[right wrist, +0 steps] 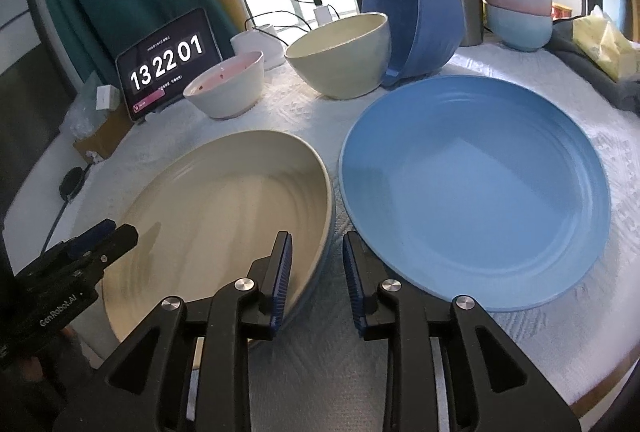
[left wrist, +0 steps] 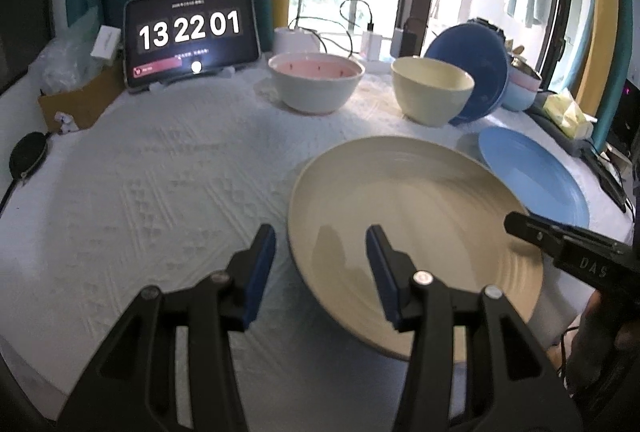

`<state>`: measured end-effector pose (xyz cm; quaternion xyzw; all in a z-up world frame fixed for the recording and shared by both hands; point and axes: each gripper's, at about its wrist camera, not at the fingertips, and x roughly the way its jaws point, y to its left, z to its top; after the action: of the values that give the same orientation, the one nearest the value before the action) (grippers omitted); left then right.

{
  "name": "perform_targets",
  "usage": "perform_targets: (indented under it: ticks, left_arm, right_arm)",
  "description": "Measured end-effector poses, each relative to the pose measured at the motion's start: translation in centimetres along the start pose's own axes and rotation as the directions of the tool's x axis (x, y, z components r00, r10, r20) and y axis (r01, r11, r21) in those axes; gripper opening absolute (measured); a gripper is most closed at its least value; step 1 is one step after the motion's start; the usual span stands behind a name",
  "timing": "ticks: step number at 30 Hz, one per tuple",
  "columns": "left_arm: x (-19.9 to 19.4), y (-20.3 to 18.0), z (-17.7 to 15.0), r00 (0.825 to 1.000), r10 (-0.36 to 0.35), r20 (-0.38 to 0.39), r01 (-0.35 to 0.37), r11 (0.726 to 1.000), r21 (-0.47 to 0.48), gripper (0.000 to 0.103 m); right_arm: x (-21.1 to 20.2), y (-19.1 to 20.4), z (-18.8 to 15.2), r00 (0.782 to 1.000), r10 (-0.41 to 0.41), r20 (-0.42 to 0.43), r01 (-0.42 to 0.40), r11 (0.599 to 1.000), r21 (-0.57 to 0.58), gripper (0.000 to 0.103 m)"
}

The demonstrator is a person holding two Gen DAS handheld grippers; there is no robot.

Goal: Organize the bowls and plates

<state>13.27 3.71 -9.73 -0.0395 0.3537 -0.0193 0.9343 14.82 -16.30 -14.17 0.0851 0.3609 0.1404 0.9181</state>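
From the left wrist, the left tongs (left wrist: 321, 244) stand apart astride the near rim of the cream plate (left wrist: 416, 228), one finger outside on the cloth, the other over the plate's well; whether either pad touches the rim cannot be told. The plate looks tipped up off the table (left wrist: 160, 172). Behind it lie the blue plate (left wrist: 532, 176), the pink-lined bowl (left wrist: 316, 82), the cream bowl (left wrist: 432, 90) and a dark blue bowl (left wrist: 468, 72) leaning on its side.

From the right wrist, the right tongs (right wrist: 317, 256) stand apart on either side of the cream plate's near-right edge, not visibly pressing on it. The blue plate lies flat just beside.

Nothing looks stacked yet: both plates sit separately and the three bowls stand loose, so most of the sorting remains.
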Motion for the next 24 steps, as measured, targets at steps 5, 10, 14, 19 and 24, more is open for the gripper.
perform_targets:
  ticks: [5,10,14,19,24]
  left_arm:
    - [-0.6,-1.3,0.4,1.0,-0.008,0.015,0.007,1.0,0.021,0.049]
    - [-0.7,-3.1,0.6,1.0,-0.027,0.017,0.026,0.998,0.051,0.049]
    - [-0.7,-4.6,0.8,0.999,-0.039,0.013,0.038,0.997,0.067,0.05]
    - [-0.7,-6.3,1.0,0.999,-0.048,0.013,0.047,0.996,0.081,0.05]
    - [-0.8,-8.1,0.9,0.998,-0.063,0.01,0.062,0.992,0.112,0.05]
  right_arm:
    - [-0.7,-0.7,-0.1,1.0,0.017,0.014,-0.017,1.0,0.012,0.033]
    - [-1.6,-1.9,-0.3,0.999,0.043,0.027,-0.044,0.998,0.033,0.038]
    - [-2.4,-2.3,-0.6,0.998,0.06,0.037,-0.061,0.998,0.03,0.04]
    - [-3.9,-3.2,-0.8,0.997,0.041,0.068,-0.044,0.999,0.032,0.04]
    - [-4.8,-4.6,-1.2,0.996,0.033,0.088,-0.037,0.998,0.045,0.04]
